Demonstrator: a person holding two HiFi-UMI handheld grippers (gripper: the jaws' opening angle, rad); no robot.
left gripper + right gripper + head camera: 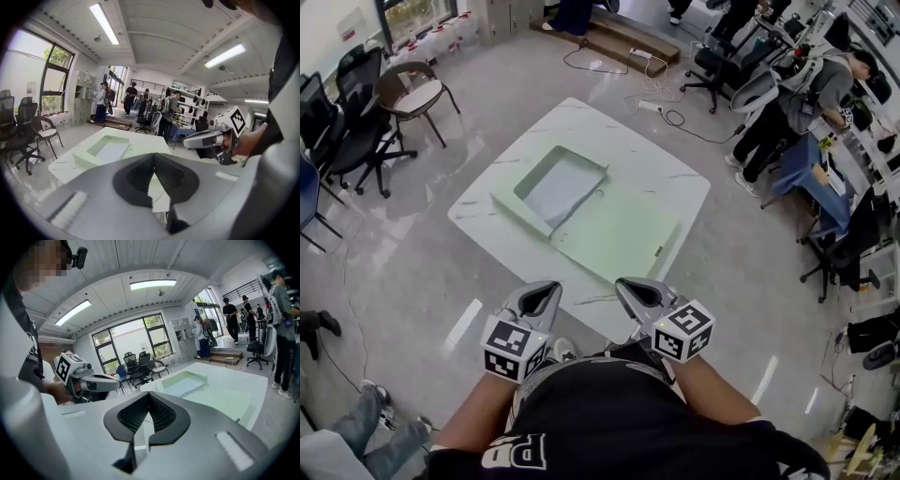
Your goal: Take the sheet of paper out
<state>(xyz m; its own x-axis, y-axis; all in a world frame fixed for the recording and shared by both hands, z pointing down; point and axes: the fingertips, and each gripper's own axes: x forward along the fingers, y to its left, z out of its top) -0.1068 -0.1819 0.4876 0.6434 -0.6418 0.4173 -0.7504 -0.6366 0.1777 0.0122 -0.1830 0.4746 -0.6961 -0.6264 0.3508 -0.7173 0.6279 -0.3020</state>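
Pale-green plastic, the document case [614,234] lay spread flat on the white tabletop [666,178]. Its tray faced up, so the sheet of paper [555,190] inside looked reachable. I held the left gripper [542,298] and right gripper [639,292] by my body, well short of it, jaws together and empty, ready to approach.

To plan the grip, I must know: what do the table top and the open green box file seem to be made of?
Table top: white with thin grey veins and a soft sheen, so marble or a marble-look laminate; I cannot tell which.
Green box file: pale, matte, thin flat lid folded open, likely plastic sheet or coated card.
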